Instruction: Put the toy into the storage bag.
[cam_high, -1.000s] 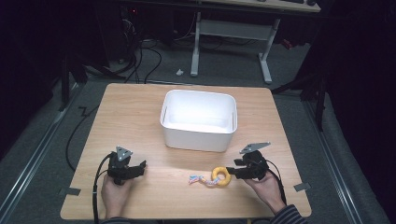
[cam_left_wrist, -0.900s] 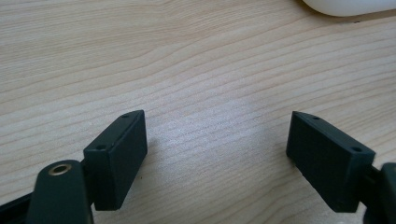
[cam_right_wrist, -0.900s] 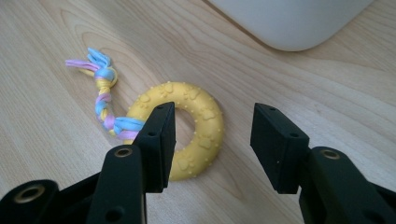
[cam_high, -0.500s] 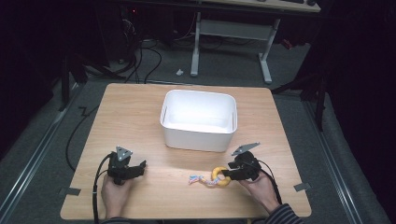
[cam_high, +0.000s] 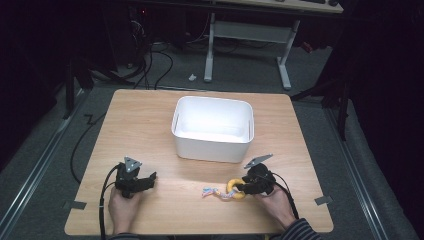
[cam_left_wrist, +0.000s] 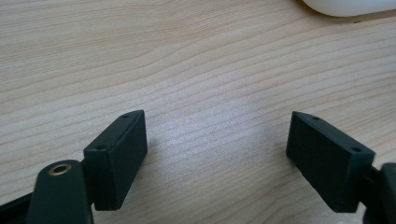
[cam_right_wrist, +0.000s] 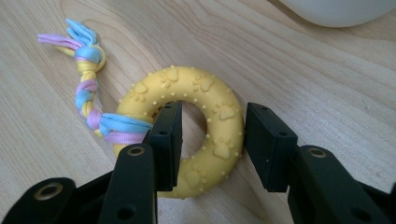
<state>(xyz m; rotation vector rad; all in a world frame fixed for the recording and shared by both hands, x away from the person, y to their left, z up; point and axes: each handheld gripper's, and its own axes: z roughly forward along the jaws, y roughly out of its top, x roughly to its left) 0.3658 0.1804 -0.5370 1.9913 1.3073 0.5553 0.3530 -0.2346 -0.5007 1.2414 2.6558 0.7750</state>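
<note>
A yellow rubber ring toy (cam_high: 233, 190) with paw prints and a braided pastel rope tail (cam_high: 212, 192) lies flat on the wooden table near its front edge. My right gripper (cam_high: 243, 187) reaches it from the right. In the right gripper view one jaw stands inside the hole and the other outside, straddling the ring's band (cam_right_wrist: 219, 116). This gripper (cam_right_wrist: 215, 109) is open, with a small gap left at the inner jaw. The rope tail (cam_right_wrist: 88, 88) trails off to the left. My left gripper (cam_high: 150, 179) rests open at the front left, over bare wood (cam_left_wrist: 217, 116).
A white plastic bin (cam_high: 212, 145) stands at the table's middle, behind the toy; its rounded base shows in both gripper views (cam_left_wrist: 345, 5) (cam_right_wrist: 336, 9). Bare table (cam_high: 135, 125) lies to the bin's left. Cables trail off the table's left side.
My right gripper has moved left to the ring and now straddles its band. The left gripper has stayed put.
</note>
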